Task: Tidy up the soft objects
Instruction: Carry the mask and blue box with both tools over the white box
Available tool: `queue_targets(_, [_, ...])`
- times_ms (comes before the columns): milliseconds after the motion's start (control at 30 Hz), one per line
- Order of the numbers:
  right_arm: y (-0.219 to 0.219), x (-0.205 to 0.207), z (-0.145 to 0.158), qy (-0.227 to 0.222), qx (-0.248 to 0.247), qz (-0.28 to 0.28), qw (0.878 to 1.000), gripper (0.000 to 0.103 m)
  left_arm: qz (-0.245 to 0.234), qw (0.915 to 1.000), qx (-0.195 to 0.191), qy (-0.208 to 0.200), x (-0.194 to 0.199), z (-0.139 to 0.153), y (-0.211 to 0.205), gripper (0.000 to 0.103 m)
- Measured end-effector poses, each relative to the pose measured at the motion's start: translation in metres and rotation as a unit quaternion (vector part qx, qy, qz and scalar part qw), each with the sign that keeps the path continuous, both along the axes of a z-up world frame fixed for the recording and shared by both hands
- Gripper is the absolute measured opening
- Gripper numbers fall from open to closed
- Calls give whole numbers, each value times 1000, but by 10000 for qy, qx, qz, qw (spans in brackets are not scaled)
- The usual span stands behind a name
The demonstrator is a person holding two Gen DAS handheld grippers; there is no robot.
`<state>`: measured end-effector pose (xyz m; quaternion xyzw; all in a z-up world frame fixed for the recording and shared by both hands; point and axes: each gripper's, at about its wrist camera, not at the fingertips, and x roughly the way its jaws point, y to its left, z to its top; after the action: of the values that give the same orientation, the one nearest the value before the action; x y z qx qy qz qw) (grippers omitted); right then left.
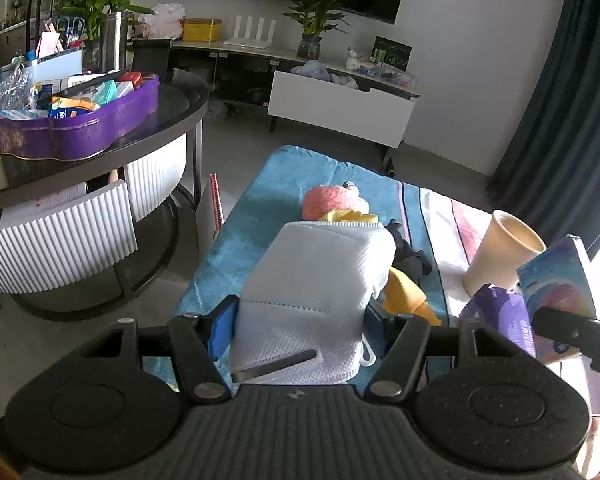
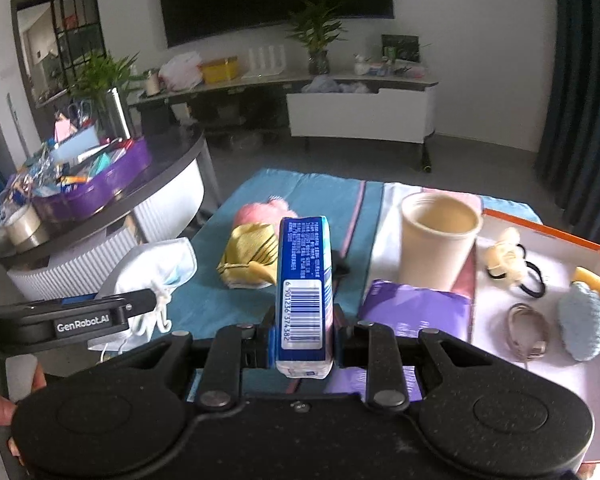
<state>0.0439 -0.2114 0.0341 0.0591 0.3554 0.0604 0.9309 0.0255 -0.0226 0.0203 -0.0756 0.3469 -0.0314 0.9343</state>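
**Both tongs loaded over the blue cloth**

Our left tongs clamp a stack of white face masks across its width; it is light and squashy, so we judge a mid-stack hold keeps the layers together. Our right tongs are closed on a blue tissue pack, gripped at its lower end, barcode up; it is soft, light and slick-wrapped. At twelve o'clock lies a plush toy, at one o'clock a cream cup, and at three o'clock a tray.
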Motion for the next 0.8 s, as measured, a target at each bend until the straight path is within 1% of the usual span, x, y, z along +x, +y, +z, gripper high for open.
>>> queue_targets(233, [-24,-13,7,-159,45,-268,9995,31,-117,9999,37,-40,-4,8,-14,65])
queue_targets(533, [-34,-22,11,-232,170,-316,9991,31,-439,9990,51,-19,-5,12,-39,65])
queue_targets(800, [-45,-27,14,-277,234,-388,9986,31,-685,9976,5,-139,-6,25,-58,65])
